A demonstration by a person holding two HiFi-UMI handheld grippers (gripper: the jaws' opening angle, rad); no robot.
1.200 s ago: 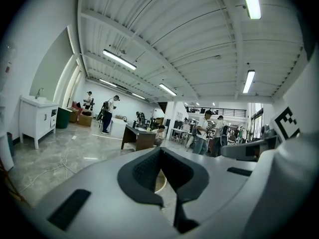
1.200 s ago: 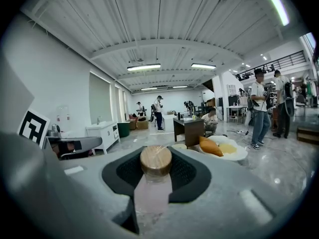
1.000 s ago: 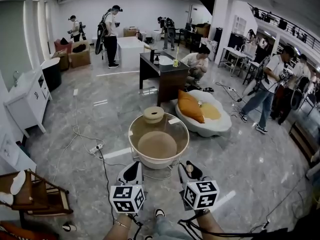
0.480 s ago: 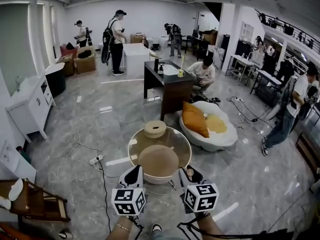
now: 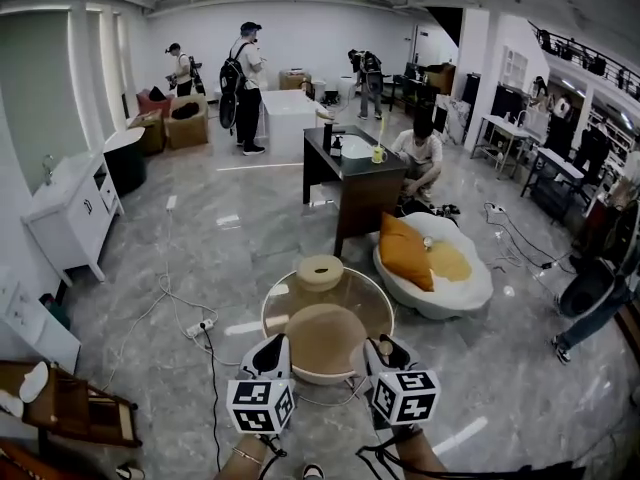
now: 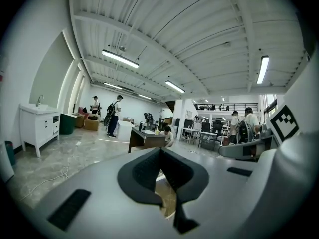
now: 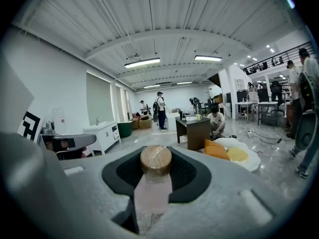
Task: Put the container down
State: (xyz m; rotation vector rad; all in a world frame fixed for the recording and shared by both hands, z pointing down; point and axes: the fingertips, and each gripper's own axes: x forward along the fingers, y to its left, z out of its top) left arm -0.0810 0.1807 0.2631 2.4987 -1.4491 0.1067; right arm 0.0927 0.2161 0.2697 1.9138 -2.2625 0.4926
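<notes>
A small clear jar [image 7: 154,190] with a cork lid [image 7: 156,159] sits upright between the jaws of my right gripper [image 7: 156,176], which is shut on it. In the head view the cork top [image 5: 384,347] shows at the right gripper [image 5: 385,353], at the near edge of a round glass-topped table [image 5: 275,303]. My left gripper [image 5: 267,350] is level with it at the table's near left edge. Its jaws [image 6: 164,180] stand a little apart with nothing between them. A round beige disc [image 5: 320,271] lies on the table's far side.
A dark desk [image 5: 355,183] with a person crouched beside it stands beyond the table. To the right lies a white floor cushion [image 5: 470,288] with an orange pillow [image 5: 405,253]. A cable and power strip [image 5: 197,325] trail on the floor at left. A white cabinet [image 5: 70,213] lines the left wall.
Both grippers have been carried forward together, and the round table now lies nearer, right at their tips. The jar stays in the right gripper. People at the right edge have slid out of view.
</notes>
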